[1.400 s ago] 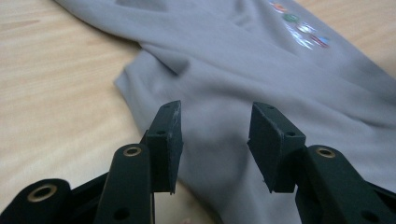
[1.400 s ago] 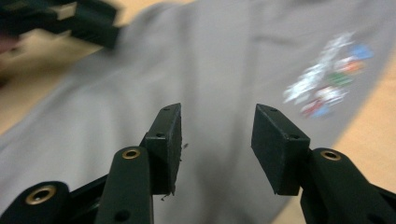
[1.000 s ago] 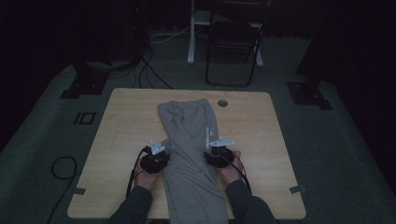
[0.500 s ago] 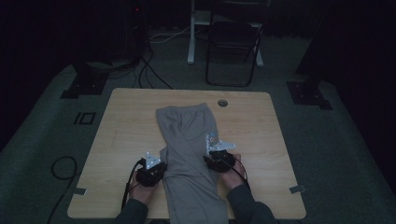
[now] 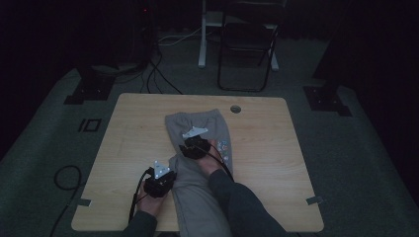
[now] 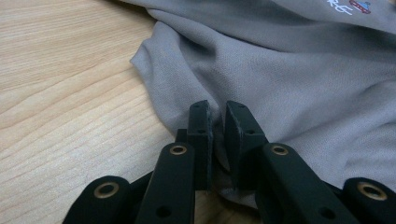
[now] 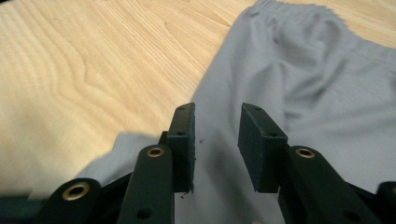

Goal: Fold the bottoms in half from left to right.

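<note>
Grey sweatpants lie lengthwise down the middle of the wooden table, waistband at the far end, with a small colourful print near their right edge. My left gripper sits at the pants' left edge near the table's front. In the left gripper view it is shut on a bunched fold of the grey cloth. My right gripper hovers over the upper part of the pants. In the right gripper view it is open above the cloth's left edge, with nothing between its jaws.
Bare wood lies on both sides of the pants. A round cable hole sits near the table's far edge. Beyond the table stand a dark chair and floor cables. Tape marks sit near the front corners.
My right gripper has moved left and away from me, from the pants' right edge to over their upper middle. The left gripper has drawn slightly toward the front edge, bunching cloth.
</note>
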Available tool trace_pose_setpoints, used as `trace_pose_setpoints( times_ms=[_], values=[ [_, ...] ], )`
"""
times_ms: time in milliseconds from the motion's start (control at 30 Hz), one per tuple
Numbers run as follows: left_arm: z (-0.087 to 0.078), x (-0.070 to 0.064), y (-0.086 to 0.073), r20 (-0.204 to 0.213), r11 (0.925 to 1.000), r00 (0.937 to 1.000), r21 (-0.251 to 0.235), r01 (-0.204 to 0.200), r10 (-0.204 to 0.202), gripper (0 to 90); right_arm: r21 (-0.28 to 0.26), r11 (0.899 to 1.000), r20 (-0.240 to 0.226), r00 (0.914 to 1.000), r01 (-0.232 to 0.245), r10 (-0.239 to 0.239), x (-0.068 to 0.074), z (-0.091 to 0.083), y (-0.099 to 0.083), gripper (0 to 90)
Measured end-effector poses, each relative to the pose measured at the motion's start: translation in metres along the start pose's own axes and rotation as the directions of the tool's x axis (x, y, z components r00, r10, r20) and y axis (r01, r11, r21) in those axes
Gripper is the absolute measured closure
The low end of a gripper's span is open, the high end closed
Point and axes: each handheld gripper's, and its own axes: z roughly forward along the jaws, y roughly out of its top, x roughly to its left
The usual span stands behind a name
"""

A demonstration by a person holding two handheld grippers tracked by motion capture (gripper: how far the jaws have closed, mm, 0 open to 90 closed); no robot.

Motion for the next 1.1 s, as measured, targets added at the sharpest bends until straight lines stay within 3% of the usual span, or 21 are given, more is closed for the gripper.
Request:
trace_pose_setpoints(
  times_ms=[133, 300, 367, 400, 467, 533, 667, 800, 867, 900, 967, 1100],
  values=[
    [0.0, 0.0, 0.0, -0.001, 1.0, 1.0, -0.002, 0.002, -0.002, 81.0, 0.032, 0.999, 0.042, 0.9991, 0.004, -0.005, 0.005, 0.026, 0.009, 52.1],
    [0.0, -0.001, 0.0, -0.005, 1.0, 1.0, -0.002, -0.001, 0.001, 81.0, 0.11, 0.994, 0.075, 0.9966, 0.026, -0.035, 0.009, 0.05, 0.012, 49.6],
    [0.0, -0.001, 0.0, -0.005, 1.0, 1.0, -0.003, -0.002, 0.002, 81.0, 0.132, 0.99, 0.086, 0.9949, 0.04, -0.051, 0.01, 0.052, 0.013, 57.1],
    [0.0, -0.001, 0.0, -0.005, 1.0, 1.0, -0.002, -0.002, 0.002, 81.0, 0.133, 0.99, 0.084, 0.995, 0.043, -0.055, 0.009, 0.052, 0.014, 65.4],
    [0.0, -0.001, 0.0, -0.007, 1.0, 1.0, -0.001, -0.004, 0.004, 81.0, 0.129, 0.991, 0.079, 0.9963, 0.023, -0.033, 0.005, 0.048, 0.017, 78.3],
    [0.0, -0.001, 0.0, -0.007, 1.0, 1.0, -0.001, -0.004, 0.004, 81.0, 0.114, 0.993, 0.083, 0.9964, 0.007, -0.016, -0.001, 0.042, 0.018, 84.4],
    [0.0, -0.001, 0.0, -0.007, 1.0, 1.0, -0.002, -0.003, 0.003, 80.9, 0.052, 0.995, 0.056, 0.9947, -0.089, 0.086, -0.021, 0.026, 0.019, 86.2],
    [0.0, -0.002, 0.0, -0.008, 1.0, 1.0, -0.002, -0.002, 0.002, 80.9, 0.006, 0.991, 0.063, 0.9889, -0.135, 0.135, -0.046, 0.008, 0.017, 87.3],
    [0.0, -0.001, 0.0, -0.009, 1.0, 1.0, -0.002, -0.003, 0.003, 80.9, -0.019, 0.982, 0.063, 0.9796, -0.19, 0.191, -0.063, -0.001, 0.014, 87.5],
    [0.0, -0.001, 0.0, -0.009, 1.0, 1.0, -0.002, -0.003, 0.003, 80.9, -0.019, 0.982, 0.063, 0.9796, -0.19, 0.191, -0.063, -0.001, 0.014, 87.5],
    [0.0, -0.002, 0.0, -0.01, 1.0, 0.9999, -0.002, -0.004, 0.004, 80.9, -0.035, 0.97, 0.079, 0.967, -0.24, 0.242, -0.085, -0.011, 0.007, 87.7],
    [0.0, -0.002, 0.0, -0.012, 1.0, 0.9999, -0.002, -0.004, 0.004, 80.8, -0.05, 0.954, 0.1, 0.9484, -0.297, 0.301, -0.112, -0.023, -0.005, 87.7]
  ],
)
